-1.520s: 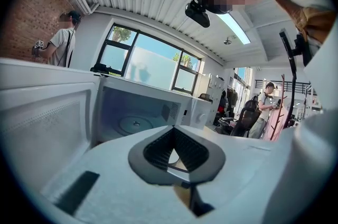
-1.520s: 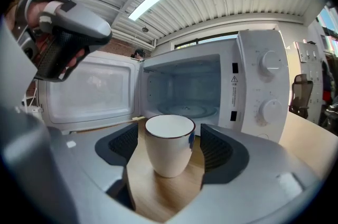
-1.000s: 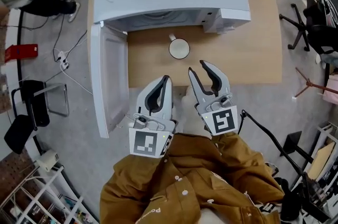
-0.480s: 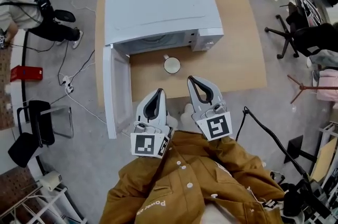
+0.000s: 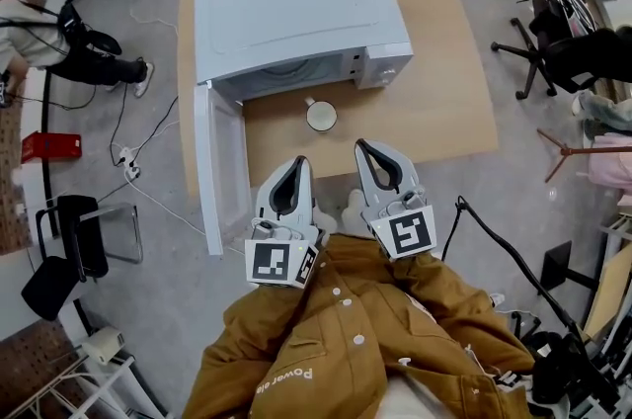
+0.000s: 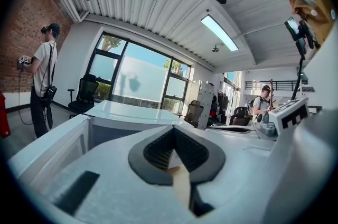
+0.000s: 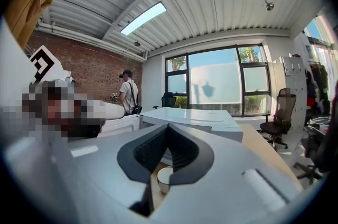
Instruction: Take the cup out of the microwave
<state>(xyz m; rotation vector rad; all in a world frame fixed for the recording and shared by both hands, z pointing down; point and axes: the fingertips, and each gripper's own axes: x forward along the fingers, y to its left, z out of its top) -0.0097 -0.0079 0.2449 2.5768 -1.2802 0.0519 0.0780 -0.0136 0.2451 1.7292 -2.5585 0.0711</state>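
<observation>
Left claw (image 5: 300,163) and right claw (image 5: 364,147) were both closed with nothing inside. The small white round cup (image 5: 321,116) stood on the brown wooden surface (image 5: 434,101) near its front edge, ahead and between them.

The head view looks steeply down from high above the light wooden tabletop (image 5: 444,111), taking in the boxy white microwave (image 5: 296,12), the left hand-held gripper (image 5: 299,162) and the right hand-held gripper (image 5: 363,147). Each gripper view sits low behind its own jaws and faces level towards the windows. All three views share the microwave.
</observation>
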